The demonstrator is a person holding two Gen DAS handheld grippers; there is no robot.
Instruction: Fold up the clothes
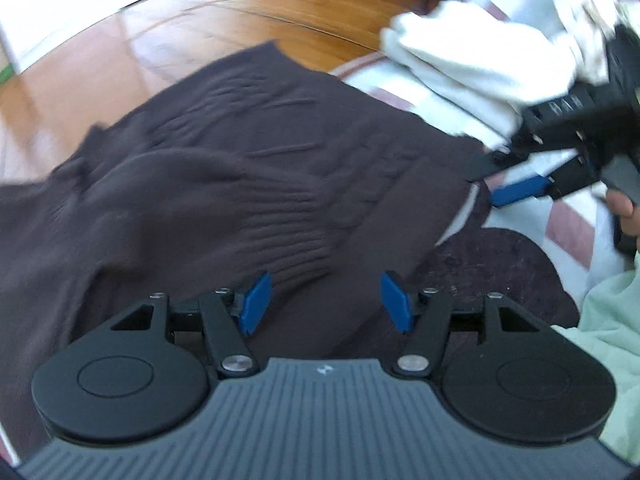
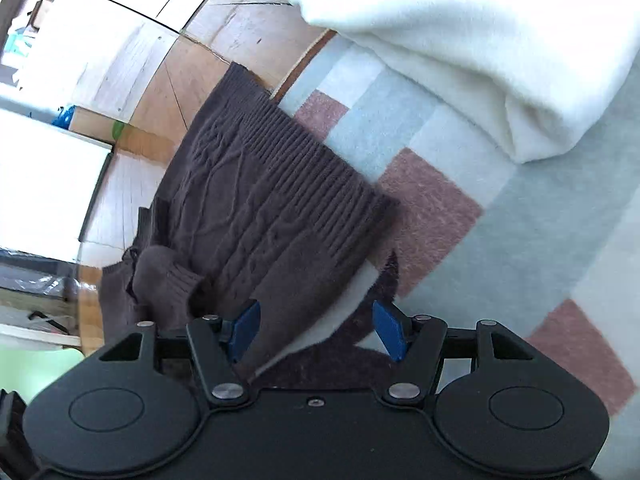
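A dark brown knitted sweater [image 1: 224, 176] lies spread over the edge of a checked blanket [image 1: 568, 224], one ribbed cuff folded across its body. My left gripper [image 1: 326, 306] hovers over the sweater's near part, blue pads apart and pressing nothing. My right gripper [image 1: 496, 180] comes in from the right at the sweater's ribbed hem corner, its jaws apart. In the right wrist view, the right gripper [image 2: 318, 332] stands open over the hem of the sweater [image 2: 260, 200], with cloth lying between the pads but not pinched.
A folded white garment [image 2: 480, 48] lies on the checked blanket [image 2: 520, 240] beyond the sweater, also visible as white garment [image 1: 460, 56]. A dark fuzzy cloth [image 1: 500, 276] lies under the sweater's hem. Pale green fabric [image 1: 612, 344] is at the right. Wooden floor [image 1: 180, 40] lies beyond the edge.
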